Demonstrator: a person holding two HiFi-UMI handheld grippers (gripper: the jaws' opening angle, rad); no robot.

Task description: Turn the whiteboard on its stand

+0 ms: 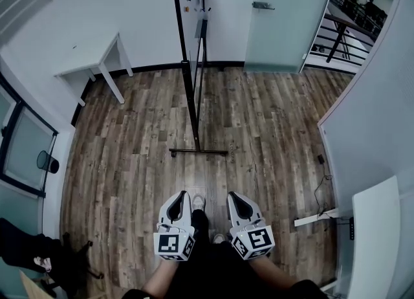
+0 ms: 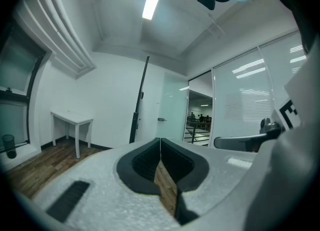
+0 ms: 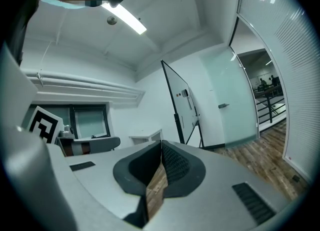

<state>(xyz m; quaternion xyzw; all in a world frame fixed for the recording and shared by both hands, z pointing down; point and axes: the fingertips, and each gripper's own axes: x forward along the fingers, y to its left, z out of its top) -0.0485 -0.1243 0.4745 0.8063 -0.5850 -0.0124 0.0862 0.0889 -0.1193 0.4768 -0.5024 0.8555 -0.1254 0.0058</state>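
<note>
No word, number or brand name could be read in any view. The only sign-like marks were black-and-white square code patterns. One was on the left cube [image 1: 174, 244] at the back of the left gripper [image 1: 183, 194], and one on the right cube [image 1: 253, 241] at the back of the right gripper [image 1: 231, 195]. They spelled nothing. Part of one such pattern [image 3: 44, 125] also showed at the left edge of the right gripper view. A few small things were fixed on the whiteboard [image 1: 192, 32], but they were too small to tell whether they bore any print.
</note>
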